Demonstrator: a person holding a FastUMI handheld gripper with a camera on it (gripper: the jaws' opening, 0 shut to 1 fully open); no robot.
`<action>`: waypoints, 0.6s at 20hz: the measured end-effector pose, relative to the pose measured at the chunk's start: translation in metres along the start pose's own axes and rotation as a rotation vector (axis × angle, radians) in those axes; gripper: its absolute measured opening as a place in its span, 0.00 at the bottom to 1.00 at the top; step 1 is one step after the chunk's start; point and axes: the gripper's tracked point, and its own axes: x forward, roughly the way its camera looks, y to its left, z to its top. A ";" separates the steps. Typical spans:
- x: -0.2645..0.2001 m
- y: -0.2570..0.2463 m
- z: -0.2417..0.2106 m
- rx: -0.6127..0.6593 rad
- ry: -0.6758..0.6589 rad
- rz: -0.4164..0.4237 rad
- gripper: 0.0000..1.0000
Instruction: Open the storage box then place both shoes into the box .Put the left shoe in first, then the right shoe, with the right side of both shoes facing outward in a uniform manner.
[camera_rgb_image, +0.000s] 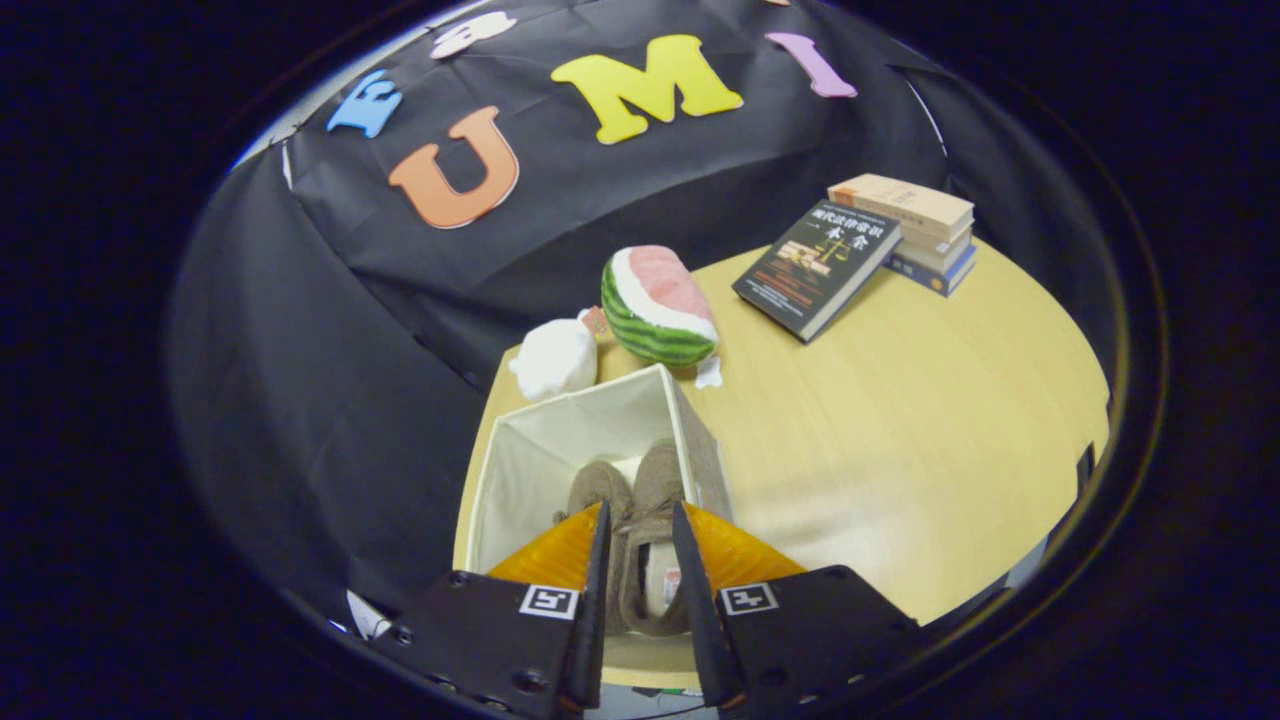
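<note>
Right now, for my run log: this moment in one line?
stage: second shoe going in | gripper: shut on brown suede shoe | white fabric storage box: open, another brown shoe inside

Cloth-walled booth (330, 330) with wooden table (920, 420)

My view takes in a pale wood table (930, 420) with a rounded far edge, lit evenly with a soft sheen. Black creased cloth wall (300, 380) wraps the far and left sides. Far right on the table: a stack of books (925, 235), a dark book (815, 265) leaning against it. Far middle: a plush watermelon slice (658, 305), a white plush (555, 358) just left of it.
</note>
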 end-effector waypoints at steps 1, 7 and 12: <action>-0.005 0.001 0.006 -0.022 -0.028 0.019 0.37; -0.057 -0.032 0.039 -0.141 -0.185 0.047 0.88; -0.112 -0.093 0.060 -0.208 -0.415 -0.018 0.96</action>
